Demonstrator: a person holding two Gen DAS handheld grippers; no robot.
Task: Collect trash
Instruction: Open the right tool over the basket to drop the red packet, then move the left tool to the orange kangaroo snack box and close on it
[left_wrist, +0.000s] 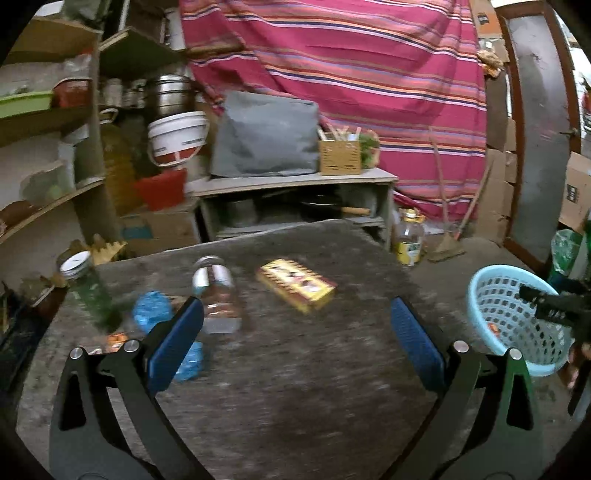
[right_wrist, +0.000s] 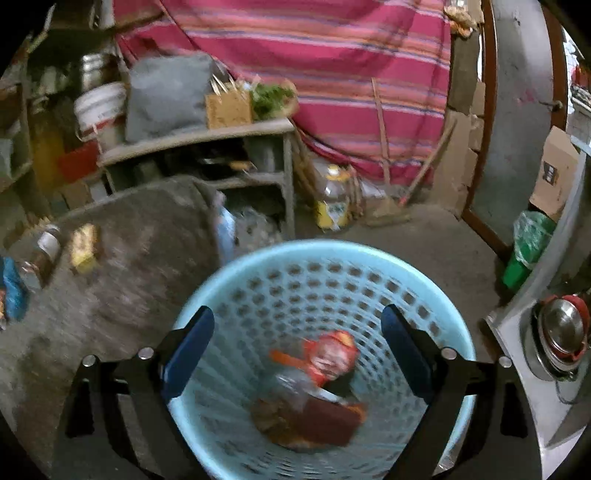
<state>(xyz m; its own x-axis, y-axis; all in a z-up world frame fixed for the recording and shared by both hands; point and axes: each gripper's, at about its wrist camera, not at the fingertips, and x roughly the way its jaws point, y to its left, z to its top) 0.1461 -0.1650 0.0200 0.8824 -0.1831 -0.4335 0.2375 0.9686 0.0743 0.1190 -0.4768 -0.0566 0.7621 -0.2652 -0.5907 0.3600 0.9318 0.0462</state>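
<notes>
My left gripper (left_wrist: 295, 339) stands wide open over the grey table (left_wrist: 295, 387), with nothing between its blue pads. Ahead of it lie a clear plastic bottle (left_wrist: 218, 295) on its side, a yellow printed carton (left_wrist: 295, 284) and blue crumpled wrappers (left_wrist: 151, 310). A light blue perforated basket (left_wrist: 513, 317) stands at the table's right edge. My right gripper (right_wrist: 297, 350) hangs open above that basket (right_wrist: 321, 269). Inside the basket lie a red and orange wrapper (right_wrist: 332, 354) and brown and clear trash (right_wrist: 306, 417), blurred. Neither touches the pads.
A green-tinted jar with a white lid (left_wrist: 83, 280) stands at the table's left edge. Behind the table are a low shelf (left_wrist: 295, 181) with pots, a white bucket (left_wrist: 177, 136), an oil bottle (left_wrist: 408, 236) on the floor and a striped cloth (left_wrist: 351, 74). Steel pots (right_wrist: 561, 336) sit at right.
</notes>
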